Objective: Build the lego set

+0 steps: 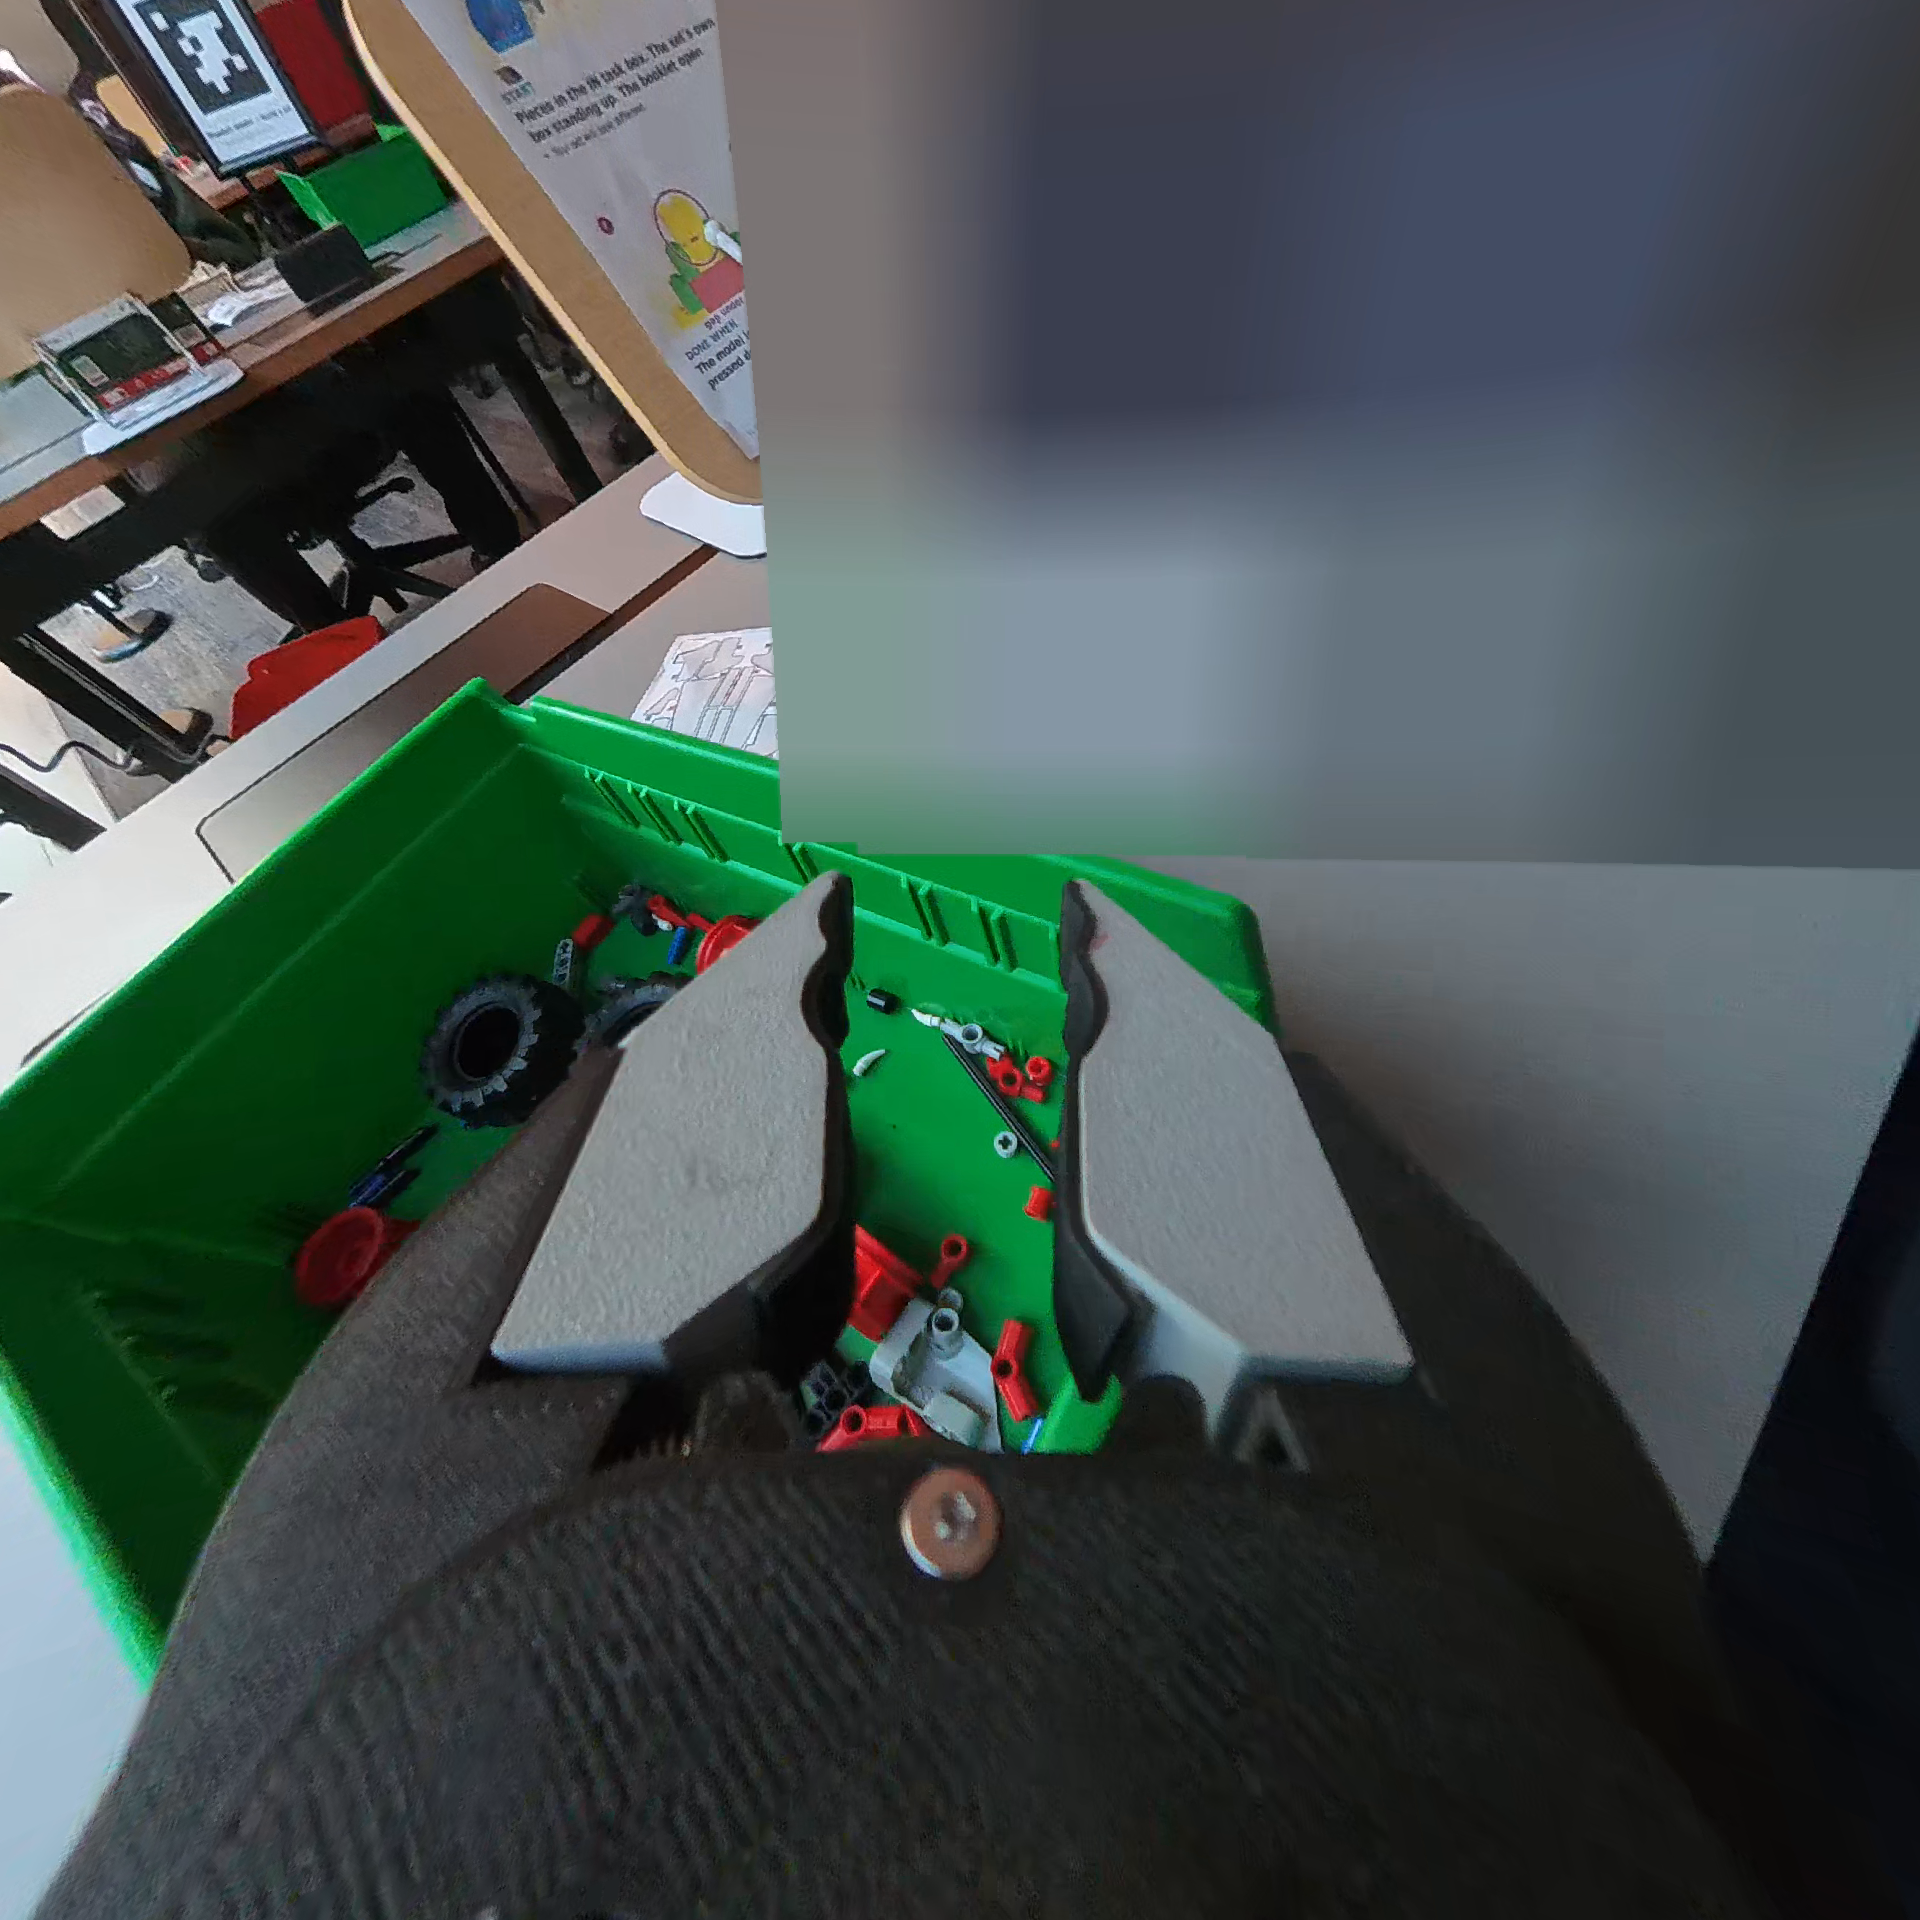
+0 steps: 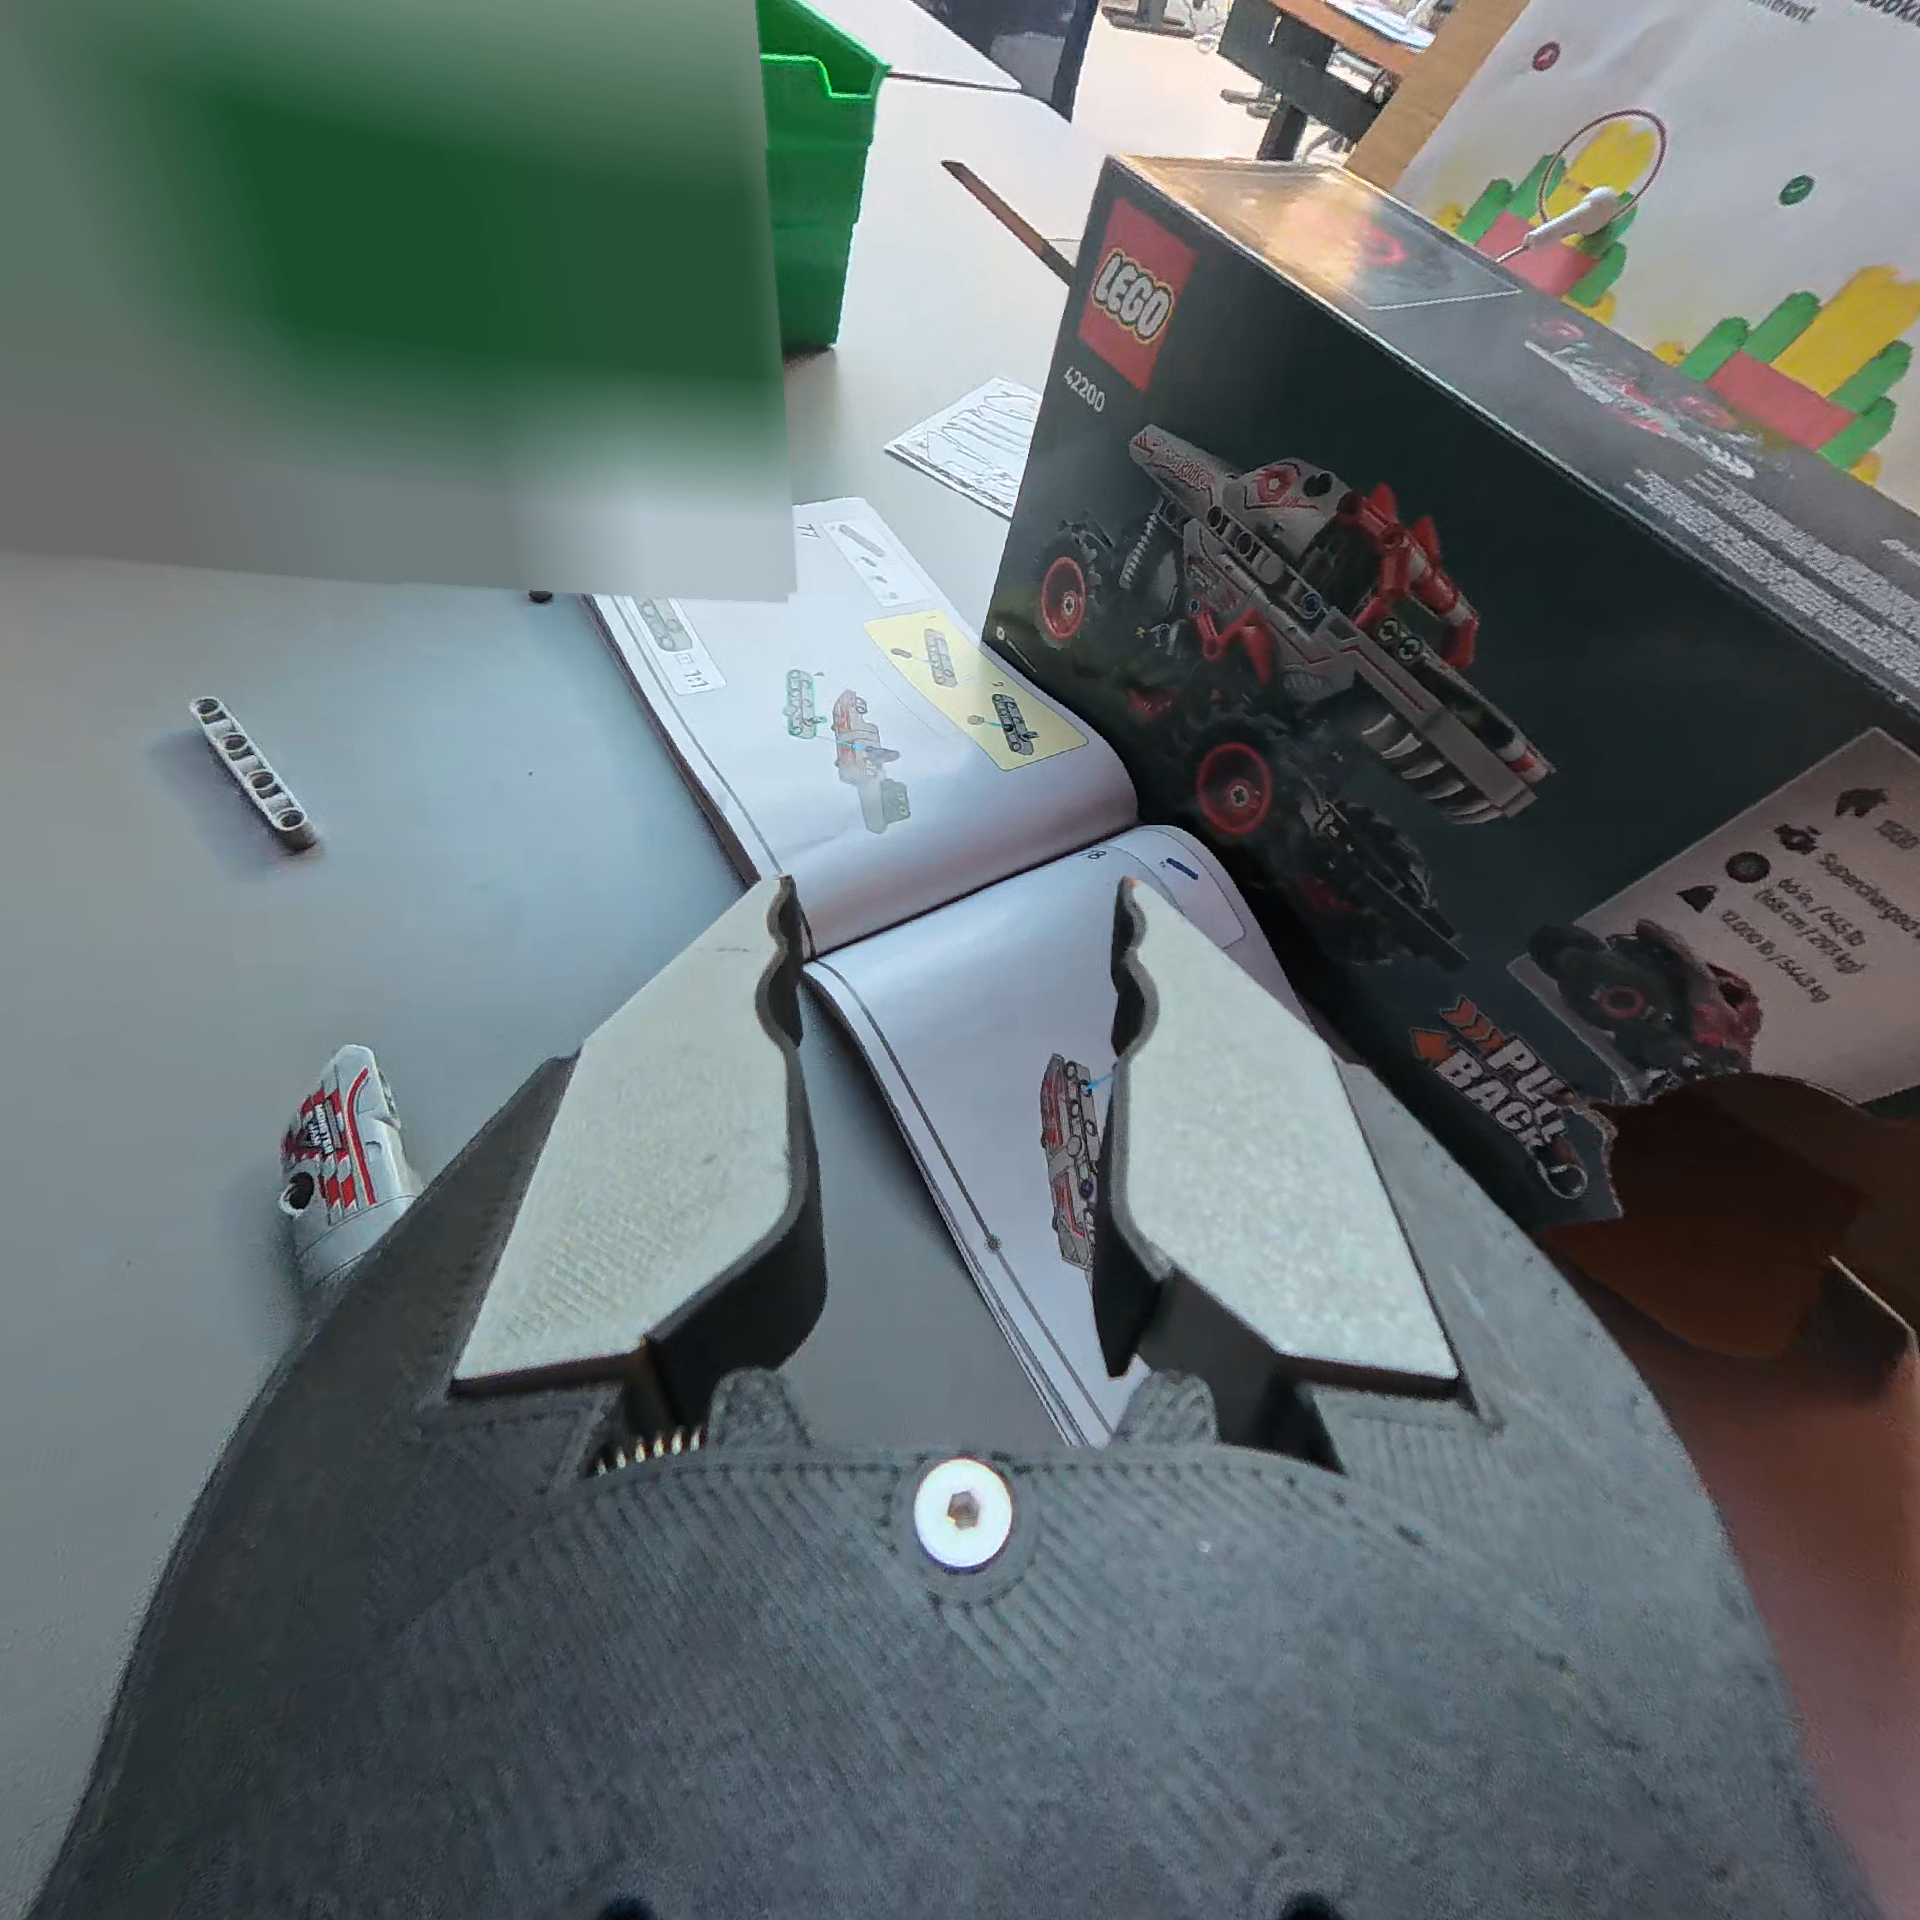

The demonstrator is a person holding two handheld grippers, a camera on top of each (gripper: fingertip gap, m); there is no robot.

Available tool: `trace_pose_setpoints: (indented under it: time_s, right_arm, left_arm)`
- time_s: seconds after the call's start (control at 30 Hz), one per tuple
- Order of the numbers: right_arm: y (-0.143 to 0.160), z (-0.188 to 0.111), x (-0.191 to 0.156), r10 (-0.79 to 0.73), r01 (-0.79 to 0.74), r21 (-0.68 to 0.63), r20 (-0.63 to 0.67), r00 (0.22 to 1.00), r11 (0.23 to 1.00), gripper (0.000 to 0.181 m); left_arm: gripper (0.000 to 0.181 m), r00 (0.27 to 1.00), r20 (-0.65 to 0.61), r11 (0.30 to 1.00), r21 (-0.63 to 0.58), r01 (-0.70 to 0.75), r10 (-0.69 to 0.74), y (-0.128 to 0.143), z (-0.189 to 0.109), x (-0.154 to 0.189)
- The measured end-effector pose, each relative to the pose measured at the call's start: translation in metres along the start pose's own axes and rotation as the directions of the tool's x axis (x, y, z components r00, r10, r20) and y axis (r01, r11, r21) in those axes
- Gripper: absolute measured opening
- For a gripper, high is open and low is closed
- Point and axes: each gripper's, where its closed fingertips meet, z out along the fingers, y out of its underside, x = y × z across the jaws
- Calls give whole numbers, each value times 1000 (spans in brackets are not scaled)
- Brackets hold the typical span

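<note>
In the left wrist view my left gripper is open and empty, hovering over a green bin of loose pieces: black tyres, red hubs, small red connectors, a black axle and a grey part. In the right wrist view my right gripper is open and empty above the open instruction booklet. A grey beam with holes and a grey panel with red and white markings lie on the table to its left.
The set's dark box with a monster truck picture stands right of the booklet. A stack of green bins stands at the back. A sticker sheet lies behind the booklet, also seen in the left wrist view. Other desks stand behind. Spacing between my two grippers at the tips: around 35 cm. To the black axle: left tips about 12 cm, right tips about 35 cm.
</note>
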Motion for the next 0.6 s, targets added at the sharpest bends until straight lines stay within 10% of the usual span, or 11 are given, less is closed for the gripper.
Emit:
trace_pose_setpoints:
  time_s: [0.03, 0.6]
  right_arm:
    - [-1, -1, 0, -3, 3, 1, 0, 1000, 1000, 57]
    - [4, -15, 13, 26, -25, 2, -61, 998, 1000, 67]
  left_arm:
    - [37, 1000, 4, 1000, -3, 13, -13, 2, 0, 0]
    - [34, 968, 179, 961, -180, 210, -178, 47, -43, -37]
